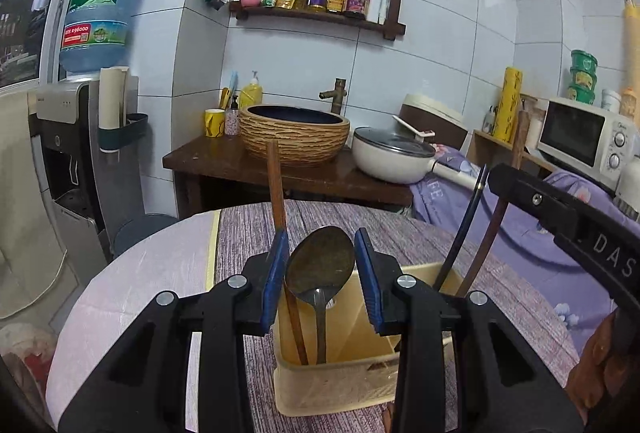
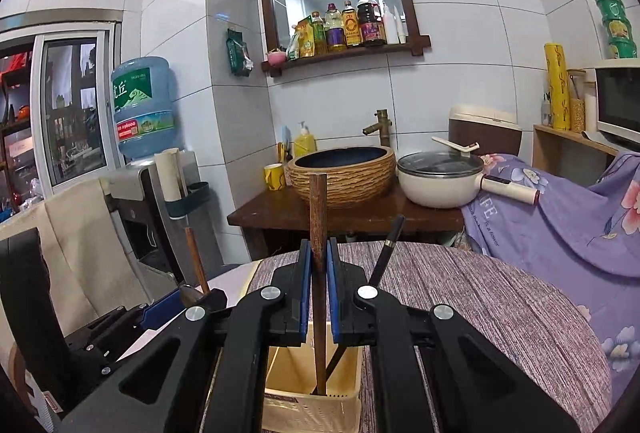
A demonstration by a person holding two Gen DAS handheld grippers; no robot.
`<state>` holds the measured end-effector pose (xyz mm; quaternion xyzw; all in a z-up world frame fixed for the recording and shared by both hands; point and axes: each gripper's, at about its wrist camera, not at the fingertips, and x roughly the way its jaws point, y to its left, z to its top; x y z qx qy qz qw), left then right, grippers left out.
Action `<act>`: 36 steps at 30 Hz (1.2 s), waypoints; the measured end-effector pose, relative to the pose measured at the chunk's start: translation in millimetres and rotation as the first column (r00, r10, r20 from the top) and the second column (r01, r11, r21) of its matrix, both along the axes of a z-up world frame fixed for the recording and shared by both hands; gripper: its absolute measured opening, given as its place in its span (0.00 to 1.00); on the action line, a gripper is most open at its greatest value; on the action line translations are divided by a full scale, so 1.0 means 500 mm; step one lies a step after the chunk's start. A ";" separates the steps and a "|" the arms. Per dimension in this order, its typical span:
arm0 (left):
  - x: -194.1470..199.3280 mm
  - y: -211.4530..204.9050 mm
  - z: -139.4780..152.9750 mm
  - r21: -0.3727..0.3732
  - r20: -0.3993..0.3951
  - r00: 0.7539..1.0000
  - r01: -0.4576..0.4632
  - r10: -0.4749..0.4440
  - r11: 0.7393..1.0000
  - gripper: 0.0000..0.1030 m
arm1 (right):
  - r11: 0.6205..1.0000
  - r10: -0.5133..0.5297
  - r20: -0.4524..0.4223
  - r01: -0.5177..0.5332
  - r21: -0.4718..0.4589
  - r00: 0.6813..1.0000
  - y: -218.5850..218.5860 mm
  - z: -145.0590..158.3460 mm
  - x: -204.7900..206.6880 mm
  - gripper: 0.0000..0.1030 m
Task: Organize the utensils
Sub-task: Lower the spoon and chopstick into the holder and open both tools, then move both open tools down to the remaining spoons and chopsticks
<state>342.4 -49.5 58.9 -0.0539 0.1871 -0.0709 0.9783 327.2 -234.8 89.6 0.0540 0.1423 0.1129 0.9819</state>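
A cream plastic utensil basket [image 1: 340, 381] stands on the striped mat; it also shows in the right wrist view [image 2: 312, 409]. My left gripper [image 1: 321, 261] is open, its blue pads either side of a metal spoon [image 1: 320, 265] that stands bowl-up in the basket, not touching it. A wooden stick [image 1: 276, 189] stands beside the spoon. My right gripper [image 2: 319, 265] is shut on a brown wooden utensil handle [image 2: 318, 209] that reaches down into the basket. A black utensil [image 2: 386, 253] leans in the same basket. The right gripper body [image 1: 568, 225] shows at right.
A round table with a purple striped mat [image 2: 460, 293] holds the basket. Behind are a wooden counter with a woven basin [image 1: 294, 133], a white pot [image 1: 394, 161], a water dispenser [image 1: 80, 153], a microwave [image 1: 580, 137] and a purple cloth [image 2: 580, 217].
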 end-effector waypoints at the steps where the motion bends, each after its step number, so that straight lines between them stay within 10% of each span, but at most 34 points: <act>1: -0.002 -0.002 -0.005 0.010 -0.001 1.000 -0.001 0.001 1.000 0.34 | 1.000 -0.002 -0.003 0.002 0.001 1.000 -0.001 -0.002 0.000 0.07; 14: -0.009 -0.012 -0.037 0.059 -0.033 0.999 0.010 -0.008 0.998 0.35 | 1.000 -0.024 -0.007 0.024 0.002 1.000 -0.013 -0.010 -0.007 0.08; 24: -0.086 0.025 -0.009 0.033 0.016 1.000 0.003 -0.004 0.999 0.76 | 1.000 -0.027 0.017 0.027 0.014 0.999 -0.034 0.000 -0.053 0.61; 36: -0.216 0.104 -0.081 0.096 -0.136 0.989 -0.038 0.051 0.995 0.94 | 0.995 0.088 -0.122 -0.094 -0.040 0.989 -0.009 -0.054 -0.163 0.72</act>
